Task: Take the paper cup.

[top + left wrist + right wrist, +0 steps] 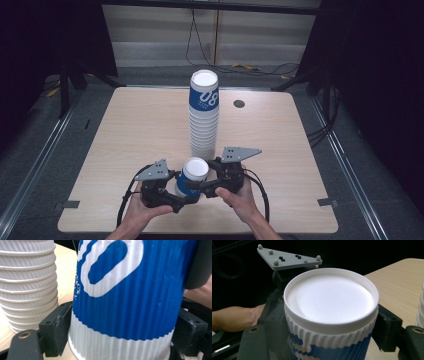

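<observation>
Wooden table (125, 130) bears upside-down cup (192, 175), long axis vertical.

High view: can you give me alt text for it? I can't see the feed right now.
Two hand-held grippers meet at the near edge of a wooden table, the left gripper and right gripper both at a single blue-and-white paper cup standing upside down between them. Just behind it rises a tall stack of cups, also upside down.

A pale wooden tabletop (130, 135) stood on grey floor (65, 145), with metal rails (30, 175) along both sides. Dark curtains (50, 35) flanked a light wall panel (160, 35), where cables (200, 50) trailed down.
</observation>
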Demonstrator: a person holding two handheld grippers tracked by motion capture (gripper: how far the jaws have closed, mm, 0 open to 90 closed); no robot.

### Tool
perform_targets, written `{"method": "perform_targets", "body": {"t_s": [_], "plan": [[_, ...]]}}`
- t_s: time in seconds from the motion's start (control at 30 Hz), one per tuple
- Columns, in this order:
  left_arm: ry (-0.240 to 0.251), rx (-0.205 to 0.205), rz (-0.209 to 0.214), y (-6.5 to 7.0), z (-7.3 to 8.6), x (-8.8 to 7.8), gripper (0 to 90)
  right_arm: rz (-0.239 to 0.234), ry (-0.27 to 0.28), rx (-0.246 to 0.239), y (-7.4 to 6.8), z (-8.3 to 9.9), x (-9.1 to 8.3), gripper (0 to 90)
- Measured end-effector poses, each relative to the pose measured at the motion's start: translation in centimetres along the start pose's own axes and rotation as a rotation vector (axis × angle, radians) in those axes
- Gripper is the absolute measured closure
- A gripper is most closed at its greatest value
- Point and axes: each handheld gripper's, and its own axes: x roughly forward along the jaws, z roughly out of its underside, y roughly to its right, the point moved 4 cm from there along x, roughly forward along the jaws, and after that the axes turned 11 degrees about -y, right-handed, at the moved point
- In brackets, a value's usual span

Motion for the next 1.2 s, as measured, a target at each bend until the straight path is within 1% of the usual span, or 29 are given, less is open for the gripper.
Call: {"method": "perform_targets", "body": {"t_s": [0.13, 0.17, 0.23, 0.3, 0.33, 0.37, 0.47, 0.57, 0.67, 0.77, 0.87, 0.97, 1.07, 1.13, 1.2], "plan": [[-0.015, 0.016, -0.005, 0.1, -0.2, -0.2, 15.9, -0.008, -0.005, -0.021, -0.1, -0.1, 0.0, 25.8], [-0.012, 0.014, 0.003, 0.1, -0.2, -0.2, 15.9, -0.008, -0.007, -0.021, -0.1, -0.1, 0.0, 24.8], [-0.009, 0.010, 0.004, 0.0, -0.2, -0.3, 16.0, -0.008, -0.015, -0.028, -0.2, -0.1, 0.0, 21.2], [-0.010, 0.003, 0.006, 0.0, -0.2, -0.4, 16.0, -0.006, -0.017, -0.036, -0.3, -0.2, 0.0, 15.5], [-0.010, 0.003, 0.006, 0.0, -0.2, -0.4, 16.0, -0.006, -0.017, -0.036, -0.3, -0.2, 0.0, 15.5], [-0.011, 0.001, 0.006, -0.1, -0.1, -0.5, 16.0, 0.008, -0.024, -0.043, -0.4, -0.2, 0.1, 14.2], [-0.026, 0.006, 0.006, -0.1, -0.1, -0.5, 16.1, 0.006, -0.028, -0.043, -0.4, -0.2, 0.0, 13.9], [-0.036, -0.002, 0.003, -0.2, 0.0, -0.6, 16.0, 0.009, -0.021, -0.041, -0.4, -0.3, -0.3, 13.8], [-0.056, -0.023, 0.000, -0.3, 0.0, -0.8, 16.1, 0.013, -0.017, -0.040, -0.3, -0.4, -0.7, 13.8], [-0.061, -0.025, -0.005, -0.4, -0.1, -1.2, 16.2, 0.022, -0.019, -0.030, -0.3, -0.1, -1.1, 13.7], [-0.073, -0.029, -0.005, -0.5, 0.0, -1.6, 16.2, 0.034, -0.029, -0.024, -0.2, 0.3, -1.5, 13.7], [-0.096, -0.039, -0.016, -0.7, 0.2, -1.8, 16.2, 0.035, -0.047, -0.029, -0.1, 0.5, -1.6, 13.7], [-0.106, -0.041, -0.018, -0.9, 0.4, -1.9, 16.2, 0.033, -0.066, -0.038, -0.1, 0.6, -1.5, 13.7], [-0.123, -0.050, -0.015, -1.1, 0.5, -2.0, 16.2, 0.023, -0.069, -0.040, 0.0, 0.6, -1.4, 13.7], [-0.139, -0.047, -0.015, -1.2, 0.6, -2.1, 16.2, 0.024, -0.084, -0.043, 0.1, 0.7, -1.3, 13.7]]}}
